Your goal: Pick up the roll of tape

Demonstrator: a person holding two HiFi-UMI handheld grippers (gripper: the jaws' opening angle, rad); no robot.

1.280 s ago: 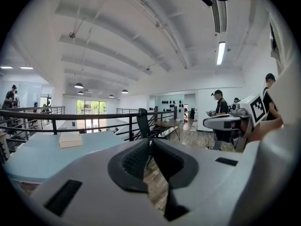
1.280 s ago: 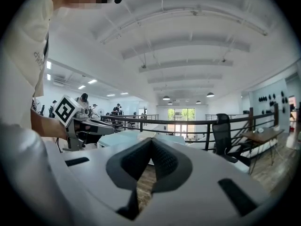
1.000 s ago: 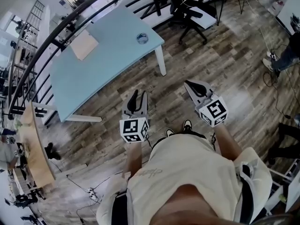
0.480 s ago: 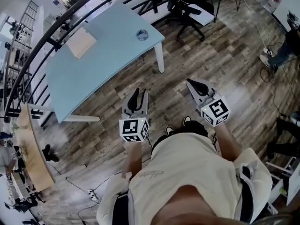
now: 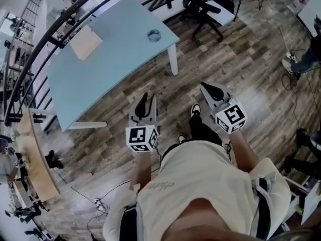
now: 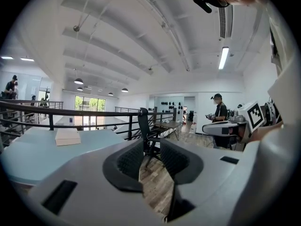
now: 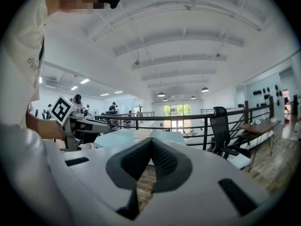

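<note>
Table [image 5: 105,69] stands ahead of you, leftward. Roll of tape [image 5: 154,35] lies on its far right corner (flat box [image 5: 86,42] well left). Office chair [image 5: 206,7] stands beyond.

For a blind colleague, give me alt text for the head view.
From above: a person in a cream shirt holds an empty grey left tool and right tool over wood flooring, short of a pale blue table bearing a clear roll of tape and a tan box.
</note>
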